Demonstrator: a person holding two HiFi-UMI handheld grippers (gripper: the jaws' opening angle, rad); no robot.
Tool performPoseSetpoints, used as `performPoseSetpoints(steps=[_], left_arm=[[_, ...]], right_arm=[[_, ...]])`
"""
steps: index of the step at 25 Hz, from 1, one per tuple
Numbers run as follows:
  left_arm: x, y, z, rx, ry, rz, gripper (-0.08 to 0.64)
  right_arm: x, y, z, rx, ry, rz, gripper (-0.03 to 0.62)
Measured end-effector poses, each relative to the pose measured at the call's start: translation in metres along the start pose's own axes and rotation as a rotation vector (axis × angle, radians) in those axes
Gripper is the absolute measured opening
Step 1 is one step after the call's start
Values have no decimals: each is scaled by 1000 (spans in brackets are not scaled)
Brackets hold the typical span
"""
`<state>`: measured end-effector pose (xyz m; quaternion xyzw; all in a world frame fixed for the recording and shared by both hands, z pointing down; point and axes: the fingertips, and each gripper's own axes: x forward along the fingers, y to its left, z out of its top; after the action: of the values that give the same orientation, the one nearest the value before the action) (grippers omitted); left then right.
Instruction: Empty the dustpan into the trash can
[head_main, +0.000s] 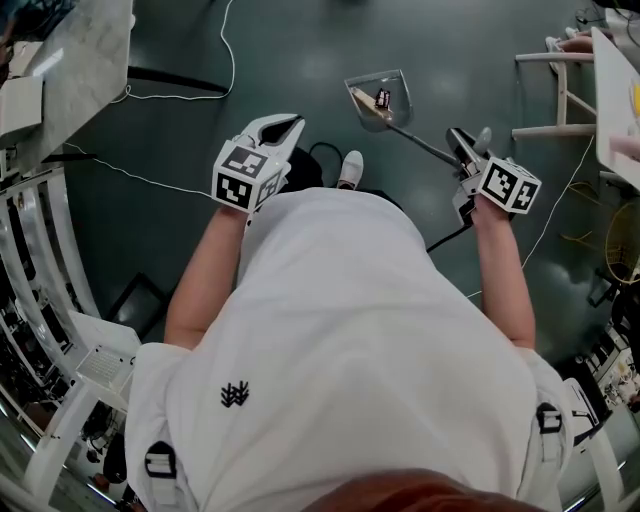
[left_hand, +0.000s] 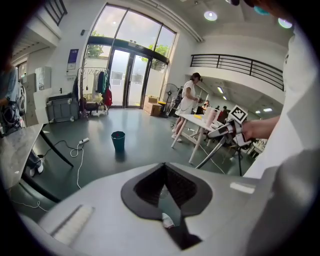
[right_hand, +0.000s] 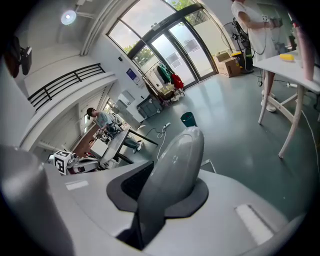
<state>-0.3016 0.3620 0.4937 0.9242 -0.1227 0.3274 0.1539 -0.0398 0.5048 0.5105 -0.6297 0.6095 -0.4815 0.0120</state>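
Jaws of the left tool (head_main: 283, 128) stand apart with nothing between them, at near left. At near right, the right tool (head_main: 466, 148) is clamped on the rounded grey plastic handle (right_hand: 172, 170) of the translucent grey dustpan (head_main: 398, 105). Its pan lies farther out and carries small scraps. Far off, well apart, the small teal trash can (left_hand: 118, 141) stands on the dark green floor (head_main: 300, 60).
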Motion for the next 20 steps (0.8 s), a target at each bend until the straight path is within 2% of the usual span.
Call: performPoseSetpoints(steps=[3,8,12,20], left_arm=[[16,3,12,16,14,-20,57],[49,31,33,21,32,-42,57],[82,73,67,41,27,-79,57],[127,144,136,111,52,-163,57]], right_arm=[[5,-14,14,-1,-3,-11,67],[25,-32,51,26,-26,-29,67],[54,-36,96,42,-45,-57,67],[76,-43,195,97,-119,-132,68]])
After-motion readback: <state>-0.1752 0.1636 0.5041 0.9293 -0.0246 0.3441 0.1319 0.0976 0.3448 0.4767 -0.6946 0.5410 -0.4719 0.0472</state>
